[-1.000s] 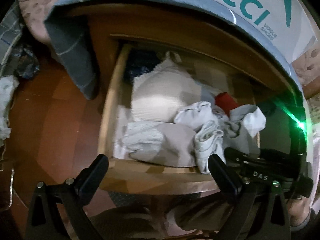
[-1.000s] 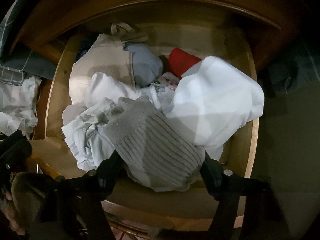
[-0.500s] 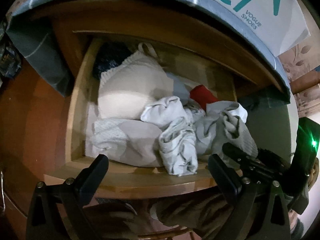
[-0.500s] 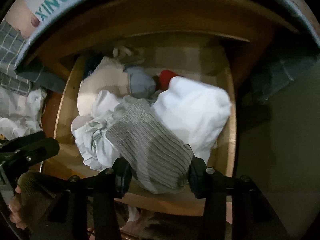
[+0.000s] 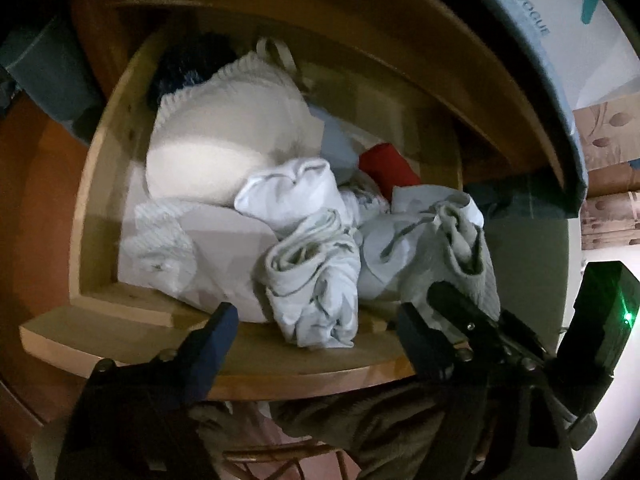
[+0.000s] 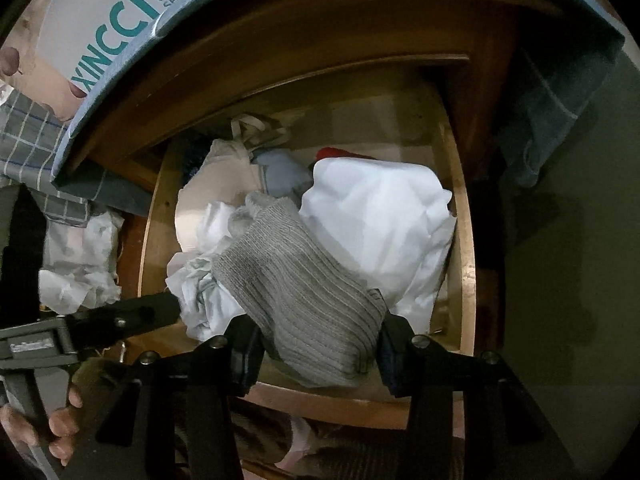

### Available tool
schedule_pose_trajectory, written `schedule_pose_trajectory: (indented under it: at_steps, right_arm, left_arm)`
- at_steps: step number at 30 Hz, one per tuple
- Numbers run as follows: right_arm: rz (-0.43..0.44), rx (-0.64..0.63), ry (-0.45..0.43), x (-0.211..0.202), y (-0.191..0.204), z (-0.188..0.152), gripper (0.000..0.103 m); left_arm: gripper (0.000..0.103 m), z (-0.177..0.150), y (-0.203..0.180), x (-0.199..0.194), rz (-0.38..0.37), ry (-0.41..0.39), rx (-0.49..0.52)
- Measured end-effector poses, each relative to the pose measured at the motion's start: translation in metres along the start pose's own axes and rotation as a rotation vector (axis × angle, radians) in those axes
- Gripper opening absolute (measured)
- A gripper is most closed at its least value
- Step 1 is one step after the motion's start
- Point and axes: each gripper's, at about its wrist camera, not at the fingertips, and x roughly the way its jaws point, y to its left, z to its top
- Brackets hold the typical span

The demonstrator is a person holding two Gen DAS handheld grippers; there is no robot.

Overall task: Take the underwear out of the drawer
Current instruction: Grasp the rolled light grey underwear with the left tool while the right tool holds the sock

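Right gripper (image 6: pixel 316 346) has its jaws clamped on the grey ribbed garment (image 6: pixel 296 292), long axis toward 10 o'clock, over the drawer (image 6: pixel 466 240) front. Left gripper (image 5: pixel 316 330), jaws wide, just narrowing and empty, faces the white bundle (image 5: pixel 312 280) at 12.

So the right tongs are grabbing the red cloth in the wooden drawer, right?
Not the red one. In the right wrist view the right tongs are closed on a grey ribbed knitted cloth. The red cloth lies untouched at the back of the wooden drawer.
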Motion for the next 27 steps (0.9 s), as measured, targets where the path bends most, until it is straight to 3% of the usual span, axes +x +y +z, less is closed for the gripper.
schedule_pose_trajectory:
  at_steps: [2,3,6,22,23,24,25,27]
  right_arm:
    - [0.008,0.005,0.007,0.001,0.000,0.000,0.044]
    - [0.006,0.004,0.006,0.001,0.000,0.000,0.044]
    - [0.008,-0.003,0.012,0.003,0.002,0.001,0.044]
    - [0.018,0.003,0.024,0.007,0.002,0.003,0.044]
    - [0.017,0.003,0.025,0.007,0.002,0.003,0.044]
    - [0.016,0.003,0.026,0.007,0.002,0.003,0.044]
    - [0.015,0.003,0.026,0.007,0.003,0.003,0.044]
    - [0.023,0.001,0.026,0.007,0.003,0.003,0.044]
  left_arm:
    - [0.080,0.000,-0.002,0.004,-0.009,0.012,-0.002]
    - [0.071,-0.001,-0.002,0.004,-0.017,0.012,-0.003]
    - [0.064,0.000,-0.007,0.003,-0.030,0.004,0.006]
    - [0.064,0.016,-0.012,0.026,0.059,0.020,0.016]
    - [0.056,0.016,-0.011,0.026,0.065,0.015,0.014]
    - [0.039,0.016,-0.010,0.026,0.081,0.010,0.014]
    - [0.033,0.016,-0.008,0.026,0.097,0.008,0.017]
    - [0.028,0.017,-0.004,0.025,0.084,0.007,-0.001]
